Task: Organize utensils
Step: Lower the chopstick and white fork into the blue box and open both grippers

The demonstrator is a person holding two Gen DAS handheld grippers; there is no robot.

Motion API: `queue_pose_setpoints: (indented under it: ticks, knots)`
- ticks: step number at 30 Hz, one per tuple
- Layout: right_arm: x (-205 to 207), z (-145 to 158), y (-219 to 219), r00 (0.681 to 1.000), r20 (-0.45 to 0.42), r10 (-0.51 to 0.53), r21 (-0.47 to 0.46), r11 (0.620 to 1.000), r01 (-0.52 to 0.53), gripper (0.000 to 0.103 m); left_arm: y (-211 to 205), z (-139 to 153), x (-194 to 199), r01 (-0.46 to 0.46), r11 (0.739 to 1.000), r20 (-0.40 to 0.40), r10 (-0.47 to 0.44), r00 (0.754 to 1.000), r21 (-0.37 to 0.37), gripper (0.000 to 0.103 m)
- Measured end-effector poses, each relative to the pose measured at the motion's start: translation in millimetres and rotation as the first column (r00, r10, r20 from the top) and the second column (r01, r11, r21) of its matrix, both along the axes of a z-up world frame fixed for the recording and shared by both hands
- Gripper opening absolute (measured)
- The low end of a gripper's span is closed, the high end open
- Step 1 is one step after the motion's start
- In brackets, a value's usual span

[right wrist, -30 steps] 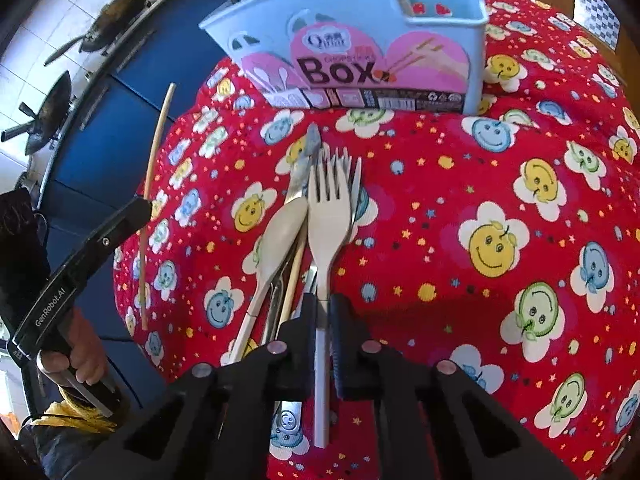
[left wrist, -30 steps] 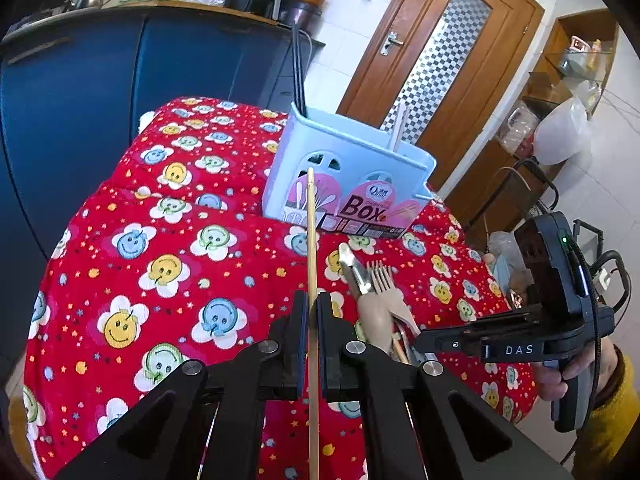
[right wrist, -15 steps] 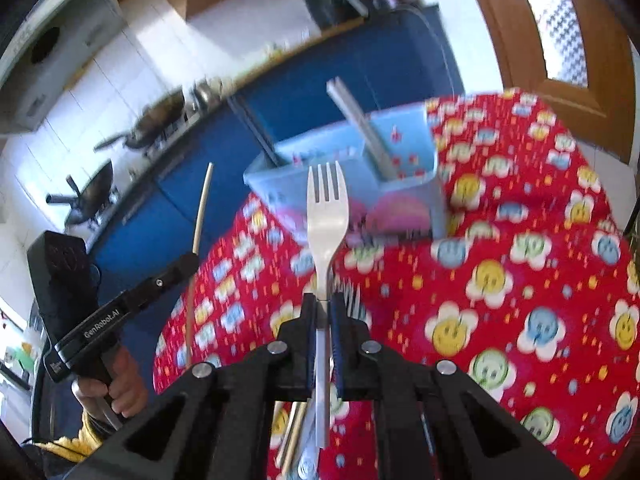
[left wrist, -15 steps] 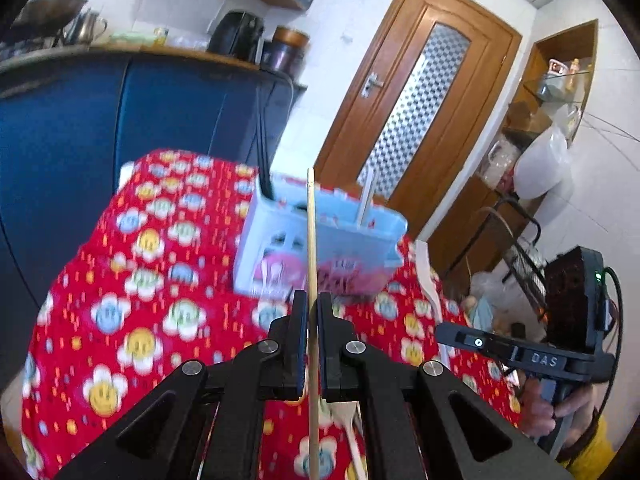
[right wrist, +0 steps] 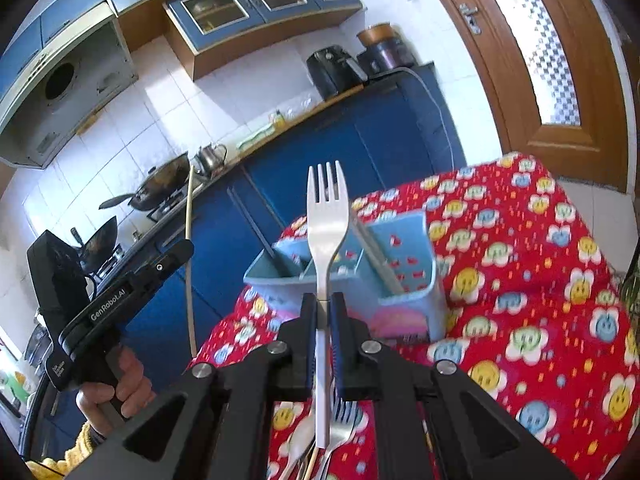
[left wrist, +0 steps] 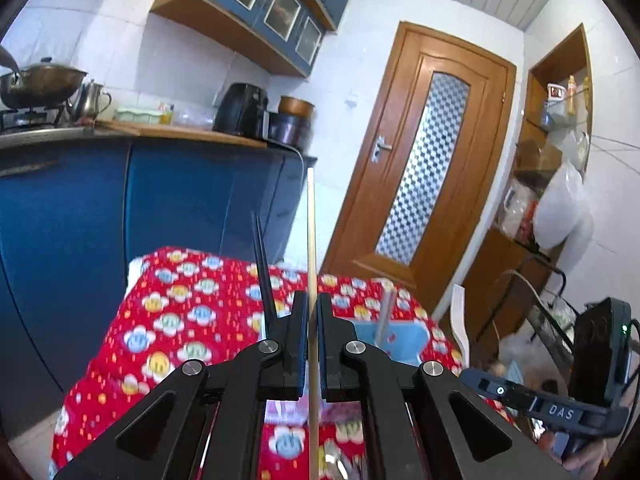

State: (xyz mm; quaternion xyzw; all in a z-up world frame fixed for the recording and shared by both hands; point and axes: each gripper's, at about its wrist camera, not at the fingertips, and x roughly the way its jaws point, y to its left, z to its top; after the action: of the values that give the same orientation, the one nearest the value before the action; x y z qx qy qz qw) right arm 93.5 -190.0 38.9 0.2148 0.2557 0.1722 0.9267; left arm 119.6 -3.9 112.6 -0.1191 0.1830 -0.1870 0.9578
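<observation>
Matt plastic fork [right wrist: 326, 216], wooden chopstick [left wrist: 311, 240], glossy plastic box [right wrist: 404, 256], printed cloth [right wrist: 540, 280]

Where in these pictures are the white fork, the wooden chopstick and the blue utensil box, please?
white fork [right wrist: 326, 216], right wrist view, on its head below the tines.
wooden chopstick [left wrist: 311, 232], left wrist view, on its upper shaft.
blue utensil box [right wrist: 404, 264], right wrist view, on its inner wall.

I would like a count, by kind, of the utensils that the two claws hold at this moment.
thin pale wooden chopstick, in the left claw: 1
white fork, in the right claw: 1
Total: 2
</observation>
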Motion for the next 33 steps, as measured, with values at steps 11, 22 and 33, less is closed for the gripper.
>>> queue_pose_setpoints:
  ticks: [11, 22, 33]
  knots:
    - [39.0, 13.1, -8.1, 0.989, 0.121, -0.084, -0.061, 0.994, 0.092, 0.009, -20.6, 0.4, 45.8, -0.086, 0.996, 0.129, 0.084, 0.988, 0.012, 0.004]
    - [71.3, 2.0, 4.2, 0.959, 0.266, -0.096, -0.174, 0.974, 0.146, 0.009, -35.4, -25.0, 67.9, -0.154, 0.988, 0.209, 0.144, 0.967, 0.030, 0.004]
    - [78.9, -24.0, 5.9, 0.968, 0.237, -0.078, -0.217, 0.967, 0.131, 0.009, -40.4, -54.3, 73.4, -0.156, 0.984, 0.169, 0.140, 0.976, 0.086, 0.004]
